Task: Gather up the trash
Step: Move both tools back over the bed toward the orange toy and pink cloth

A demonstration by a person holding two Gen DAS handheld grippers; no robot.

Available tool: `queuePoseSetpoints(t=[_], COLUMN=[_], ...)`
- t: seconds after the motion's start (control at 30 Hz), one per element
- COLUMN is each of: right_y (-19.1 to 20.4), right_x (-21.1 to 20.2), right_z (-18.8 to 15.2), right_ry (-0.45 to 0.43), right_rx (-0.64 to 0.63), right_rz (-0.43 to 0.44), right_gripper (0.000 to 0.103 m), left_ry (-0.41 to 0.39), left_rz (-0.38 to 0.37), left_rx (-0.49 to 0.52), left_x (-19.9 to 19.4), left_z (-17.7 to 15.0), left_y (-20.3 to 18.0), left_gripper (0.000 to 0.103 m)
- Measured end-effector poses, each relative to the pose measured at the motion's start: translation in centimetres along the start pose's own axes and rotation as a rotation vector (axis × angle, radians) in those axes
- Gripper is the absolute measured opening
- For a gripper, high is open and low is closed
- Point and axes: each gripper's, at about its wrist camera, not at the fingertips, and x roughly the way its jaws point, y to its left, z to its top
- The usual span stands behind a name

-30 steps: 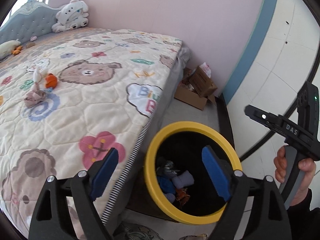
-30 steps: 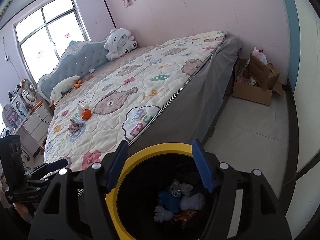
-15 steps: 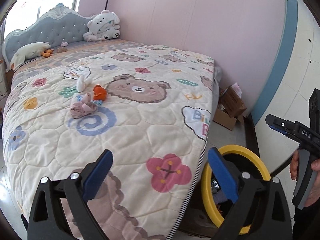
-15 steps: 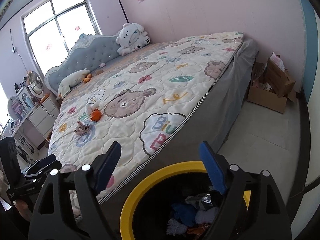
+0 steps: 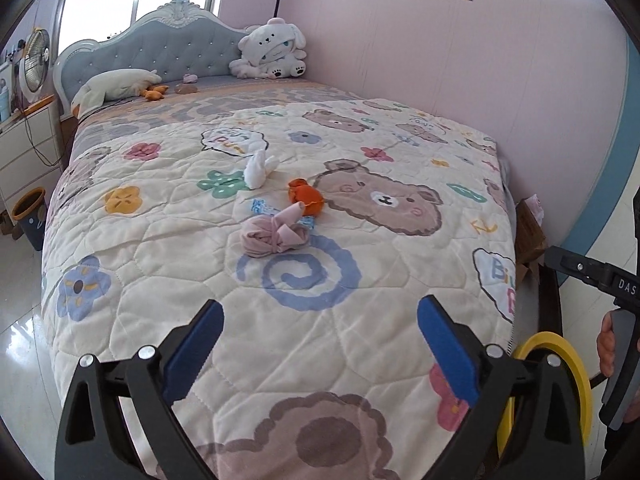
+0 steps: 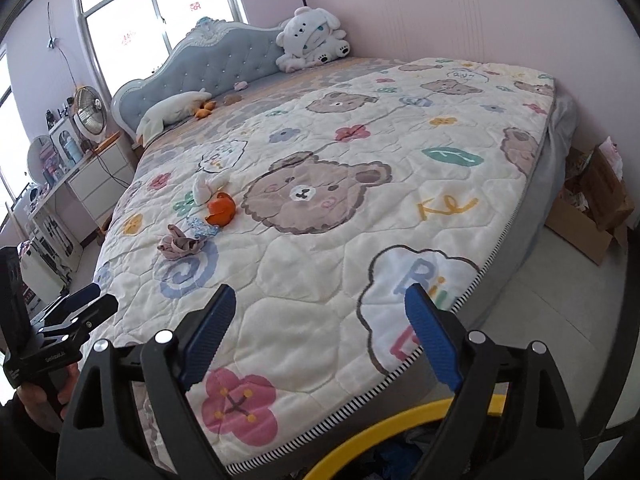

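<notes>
While hovering over the quilt (image 5: 320, 320), left tool (image 5: 320, 350) wide and empty, right tool (image 6: 318, 332) opening, empty. Pink bundle (image 5: 274, 234), orange scrap (image 5: 306, 197) and white scrap (image 5: 258, 170) lying at twelve o'clock; yellow-rimmed bin (image 5: 560, 376) at four o'clock

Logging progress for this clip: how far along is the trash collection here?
Done: some items already lie in the yellow bin. In hand: nothing; the left gripper is open and empty, the right gripper is empty with jaws opening, both over the quilt. Left: pink bundle, orange piece, white piece and blue scrap.
</notes>
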Motion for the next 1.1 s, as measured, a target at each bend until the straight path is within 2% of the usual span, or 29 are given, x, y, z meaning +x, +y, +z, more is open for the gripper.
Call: queuePoseSetpoints(t=[0.23, 0.63, 0.87, 1.1], right_y=[3.4, 7.4, 9.5, 10.8], right_x=[4.6, 12.8, 18.1, 23.0], right_z=[3.1, 7.4, 9.5, 11.2], right_ry=[0.030, 0.092, 0.163, 0.247], right_rx=[-0.029, -0.056, -0.059, -0.029], right_rz=[0.065, 0.155, 0.228, 0.273], right_gripper=[0.084, 0.084, 0.084, 0.083], left_ry=[0.021, 0.063, 0.106, 0.115], left_rz=[0.025, 0.036, 0.021, -0.004], left_rx=[-0.069, -0.089, -0.097, -0.107], left_x=[2.5, 7.0, 9.9, 11.6], left_z=[1.6, 3.6, 4.2, 4.8], left_y=[3.3, 5.7, 6.5, 6.8], left_gripper=[0.094, 0.094, 0.094, 0.094])
